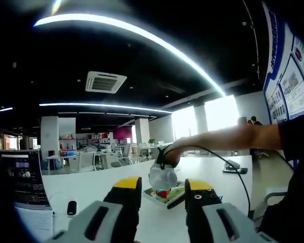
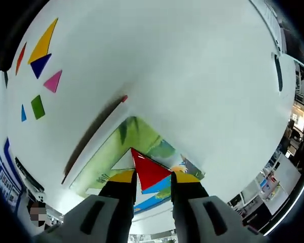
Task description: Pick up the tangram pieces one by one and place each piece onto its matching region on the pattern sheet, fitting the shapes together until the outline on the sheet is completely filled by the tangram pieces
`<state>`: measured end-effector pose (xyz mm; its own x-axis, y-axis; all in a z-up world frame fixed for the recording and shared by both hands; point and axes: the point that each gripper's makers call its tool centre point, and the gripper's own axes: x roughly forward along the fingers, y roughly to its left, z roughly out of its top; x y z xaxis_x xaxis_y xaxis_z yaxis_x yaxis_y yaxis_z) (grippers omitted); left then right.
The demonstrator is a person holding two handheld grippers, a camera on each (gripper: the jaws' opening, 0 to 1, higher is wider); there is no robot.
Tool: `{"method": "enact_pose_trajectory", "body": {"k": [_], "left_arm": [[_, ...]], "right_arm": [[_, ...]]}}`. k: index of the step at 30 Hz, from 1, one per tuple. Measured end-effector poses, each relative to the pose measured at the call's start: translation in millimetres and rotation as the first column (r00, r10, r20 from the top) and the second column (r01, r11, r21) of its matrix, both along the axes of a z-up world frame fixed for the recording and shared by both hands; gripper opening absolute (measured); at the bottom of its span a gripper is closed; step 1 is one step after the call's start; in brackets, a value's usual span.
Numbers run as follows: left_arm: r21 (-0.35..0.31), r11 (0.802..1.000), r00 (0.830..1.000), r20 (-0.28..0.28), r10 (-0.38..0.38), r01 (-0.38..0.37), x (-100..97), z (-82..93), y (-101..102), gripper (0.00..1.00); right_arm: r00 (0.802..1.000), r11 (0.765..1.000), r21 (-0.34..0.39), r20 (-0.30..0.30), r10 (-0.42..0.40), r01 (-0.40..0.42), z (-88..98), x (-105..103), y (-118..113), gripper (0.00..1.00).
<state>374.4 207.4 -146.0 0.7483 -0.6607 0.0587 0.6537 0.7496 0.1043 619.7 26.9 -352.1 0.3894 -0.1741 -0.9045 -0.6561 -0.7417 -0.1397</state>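
The right gripper (image 2: 152, 183) grips a red triangular tangram piece (image 2: 149, 169) between its two yellow-tipped jaws, the piece held over the pattern sheet (image 2: 142, 142), a green and blue printed board lying on the white worktop (image 2: 192, 76). The triangle's point reaches toward the sheet's middle, beside a pale triangular region of the print; whether the piece touches the sheet cannot be told.

Six loose tangram pieces lie well apart from the sheet near one edge of the worktop: a yellow triangle (image 2: 44, 42), a dark blue triangle (image 2: 40, 65) touching its tip, a thin red piece (image 2: 21, 57), a pink triangle (image 2: 53, 81), a green square (image 2: 37, 107) and a small blue triangle (image 2: 23, 113). That makes seven pieces in all, one held and six waiting.

In the left gripper view, the left gripper (image 1: 163, 195) is raised level above the worktop (image 1: 91, 187), its jaws parted with nothing between them. Beyond it a person's bare forearm (image 1: 228, 136) reaches across to the other gripper (image 1: 163, 174), poised over the sheet (image 1: 167, 195). A dark phone-like object (image 1: 235, 167) lies near the worktop's far edge, and a monitor (image 1: 21, 177) stands at the near corner.
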Motion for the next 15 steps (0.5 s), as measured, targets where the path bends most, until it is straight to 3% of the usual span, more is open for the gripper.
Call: {"method": "enact_pose_trajectory", "body": {"k": [15], "left_arm": [[-0.003, 1.000, 1.000, 0.002, 0.002, -0.002, 0.4, 0.7, 1.2, 0.36]], "right_arm": [[0.999, 1.000, 0.000, 0.013, -0.030, 0.030, -0.2, 0.0, 0.8, 0.31]]}}
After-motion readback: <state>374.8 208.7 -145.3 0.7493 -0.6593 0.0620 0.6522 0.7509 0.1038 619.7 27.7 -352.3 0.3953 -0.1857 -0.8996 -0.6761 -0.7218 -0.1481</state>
